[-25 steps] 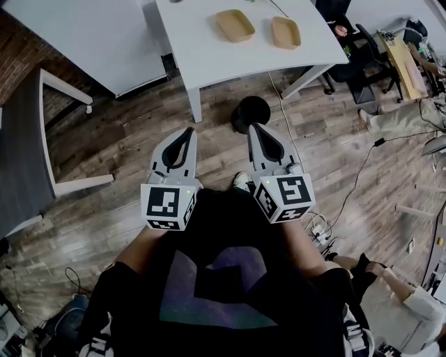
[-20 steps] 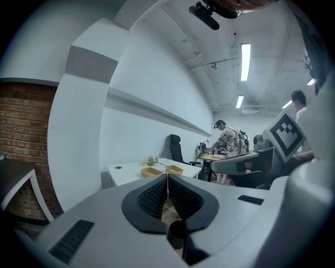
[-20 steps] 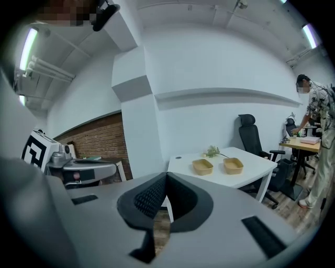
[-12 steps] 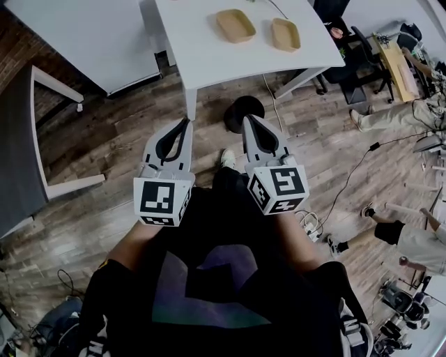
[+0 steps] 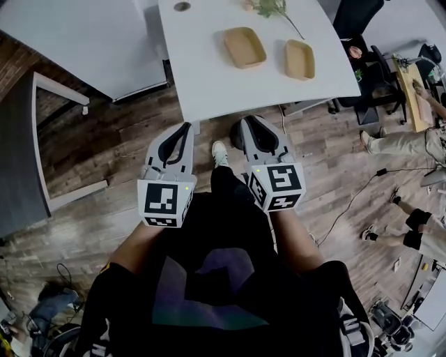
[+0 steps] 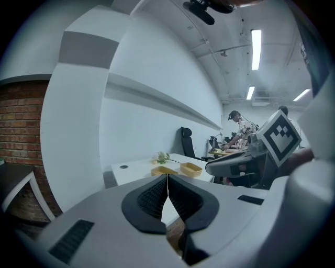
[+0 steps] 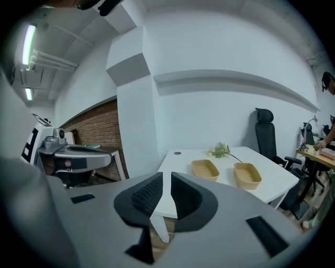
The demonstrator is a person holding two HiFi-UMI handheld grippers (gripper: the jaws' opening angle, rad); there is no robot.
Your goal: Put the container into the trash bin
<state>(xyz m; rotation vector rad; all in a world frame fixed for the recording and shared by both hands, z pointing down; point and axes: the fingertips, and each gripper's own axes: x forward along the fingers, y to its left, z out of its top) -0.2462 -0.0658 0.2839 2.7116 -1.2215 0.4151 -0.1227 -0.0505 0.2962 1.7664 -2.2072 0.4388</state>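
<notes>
We hold both grippers low in front of us over the wood floor (image 5: 104, 139), side by side and apart, both pointing toward the white table (image 5: 202, 77). The left gripper (image 5: 185, 125) has its jaws pressed together at the tips, with nothing between them. The right gripper (image 5: 243, 120) has its jaws drawn in to a thin slit, and it is empty too. Neither one touches the table. One tan container (image 5: 244, 47) lies on the tabletop, well beyond the jaws. A second container (image 5: 300, 59) of the same kind lies just beside it, the two not touching. Both sit open side up and look empty. A green sprig (image 5: 268, 7) lies at the table's far edge behind them. Our shoe (image 5: 219, 152) shows on the floor between the two grippers, close to the table's near edge.
</notes>
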